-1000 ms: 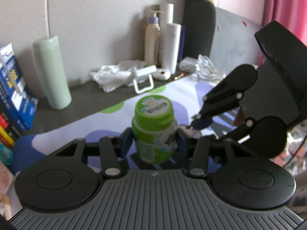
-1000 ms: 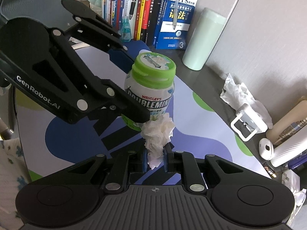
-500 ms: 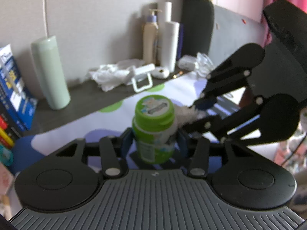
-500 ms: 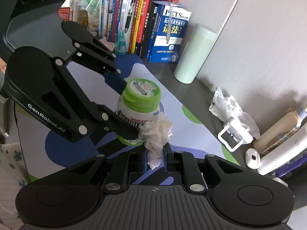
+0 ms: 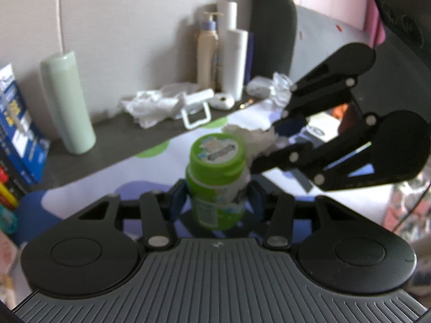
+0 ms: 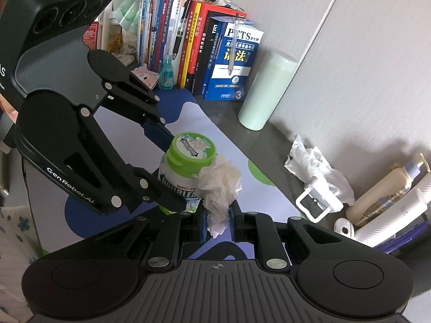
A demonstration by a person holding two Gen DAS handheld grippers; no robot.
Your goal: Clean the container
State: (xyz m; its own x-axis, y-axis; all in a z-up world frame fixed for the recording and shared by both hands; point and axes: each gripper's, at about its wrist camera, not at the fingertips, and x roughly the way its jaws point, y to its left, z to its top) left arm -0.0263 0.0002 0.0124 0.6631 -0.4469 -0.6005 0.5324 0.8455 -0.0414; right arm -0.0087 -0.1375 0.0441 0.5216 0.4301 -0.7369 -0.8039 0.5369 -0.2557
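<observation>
The patterned surface (image 6: pixel 186 113) carries the upright green-lidded gum container (image 6: pixel 186 172). The left gripper (image 5: pixel 216 202) has its jaws pinching the container's body. The right gripper (image 6: pixel 218 220) has its jaws pinching a crumpled tissue (image 6: pixel 219 185), which touches the container's lid edge.

We see a home desk: a row of books (image 6: pixel 204 43), a lotion bottle (image 5: pixel 207 53), and a pink curtain (image 5: pixel 377 27).
</observation>
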